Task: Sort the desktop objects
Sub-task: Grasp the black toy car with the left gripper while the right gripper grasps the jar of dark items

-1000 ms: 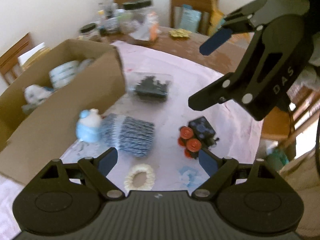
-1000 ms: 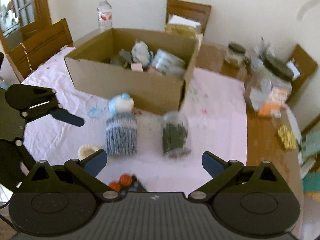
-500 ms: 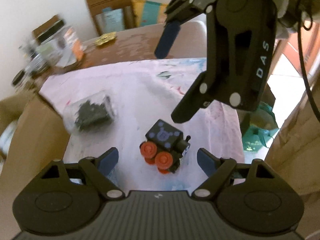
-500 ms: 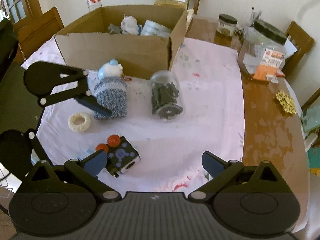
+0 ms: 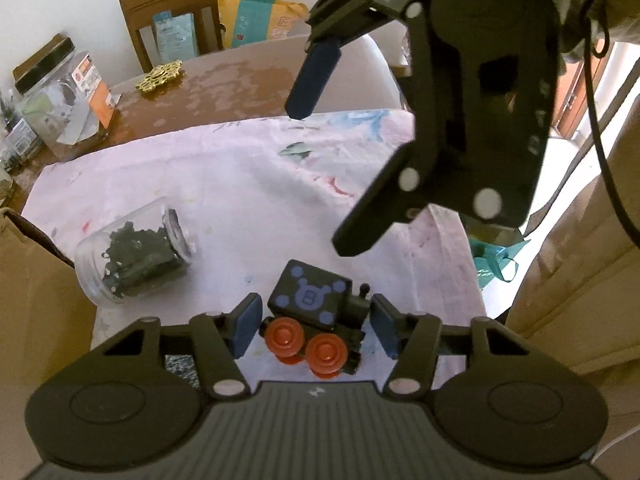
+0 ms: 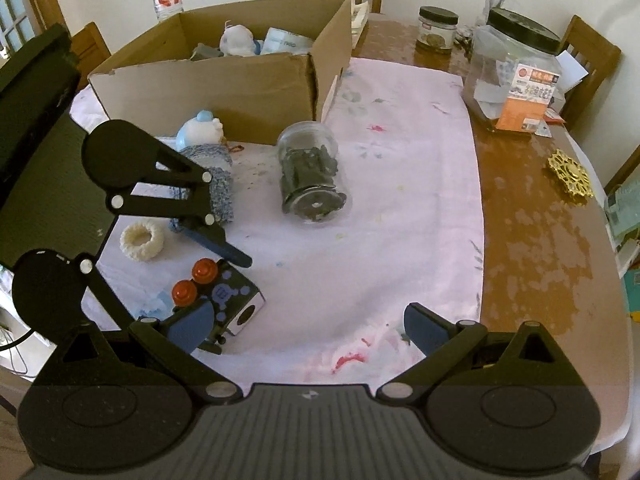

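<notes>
A black toy train [image 5: 316, 320] with red wheels and blue dots lies on the pink cloth, between the pads of my left gripper [image 5: 314, 326]. The pads stand close on both sides with small gaps, so the gripper is open around it. In the right wrist view the train [image 6: 224, 294] sits at the lower left with the left gripper [image 6: 224, 284] reaching over it. My right gripper [image 6: 308, 330] is open and empty above the cloth's near edge. The right gripper also shows in the left wrist view [image 5: 324, 152], hovering above and beyond the train.
A clear jar of dark pieces [image 6: 310, 174] lies on its side mid-cloth. A cardboard box [image 6: 208, 88] holding several items stands behind. A blue-white figurine [image 6: 200, 130], a knitted blue piece [image 6: 218, 184] and a cream ring [image 6: 143, 239] lie left. Large jars [image 6: 514, 68] stand at the right.
My left gripper has moved down and forward around the toy train, and its pads have narrowed toward it. My right gripper has stayed open, drawn back slightly.
</notes>
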Available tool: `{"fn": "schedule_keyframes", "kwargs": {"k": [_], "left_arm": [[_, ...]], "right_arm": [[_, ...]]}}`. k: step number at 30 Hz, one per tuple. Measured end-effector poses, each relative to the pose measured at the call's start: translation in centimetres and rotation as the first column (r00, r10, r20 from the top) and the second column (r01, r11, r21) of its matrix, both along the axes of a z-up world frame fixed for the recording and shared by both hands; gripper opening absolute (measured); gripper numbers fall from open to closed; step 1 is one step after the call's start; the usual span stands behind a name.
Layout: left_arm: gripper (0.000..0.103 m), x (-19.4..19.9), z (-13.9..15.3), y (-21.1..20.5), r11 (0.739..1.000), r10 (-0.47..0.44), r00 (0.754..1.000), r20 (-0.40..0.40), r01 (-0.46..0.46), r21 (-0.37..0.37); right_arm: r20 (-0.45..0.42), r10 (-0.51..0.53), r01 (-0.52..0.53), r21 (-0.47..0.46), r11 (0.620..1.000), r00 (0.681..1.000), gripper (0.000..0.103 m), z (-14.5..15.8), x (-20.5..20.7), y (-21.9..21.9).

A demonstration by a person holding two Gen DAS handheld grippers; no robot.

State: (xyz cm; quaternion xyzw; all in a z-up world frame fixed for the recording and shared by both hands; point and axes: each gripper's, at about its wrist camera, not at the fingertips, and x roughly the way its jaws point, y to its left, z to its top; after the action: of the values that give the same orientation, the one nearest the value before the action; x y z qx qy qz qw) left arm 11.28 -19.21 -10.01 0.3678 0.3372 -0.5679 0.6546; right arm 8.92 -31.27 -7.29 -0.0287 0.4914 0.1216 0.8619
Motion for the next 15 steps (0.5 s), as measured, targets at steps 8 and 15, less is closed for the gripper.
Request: {"fn": "schedule_keyframes", "kwargs": {"k": [8, 15], "left_arm": [[0.058, 0.0, 0.3, 1.0, 0.996, 0.089, 0.995, -0.041, -0.089, -0.004], [0.052, 0.1, 0.9, 2.4, 0.983, 0.182, 0.981, -0.063, -0.184, -0.023]], "right_arm": [[0.019, 0.022, -0.022, -0.028, 0.999, 1.000, 0.103, -0.4, 1.4, 0.1], [0.053, 0.081, -0.075, -0.096, 0.993, 0.995, 0.103, -0.5, 3.6, 0.6]]}}
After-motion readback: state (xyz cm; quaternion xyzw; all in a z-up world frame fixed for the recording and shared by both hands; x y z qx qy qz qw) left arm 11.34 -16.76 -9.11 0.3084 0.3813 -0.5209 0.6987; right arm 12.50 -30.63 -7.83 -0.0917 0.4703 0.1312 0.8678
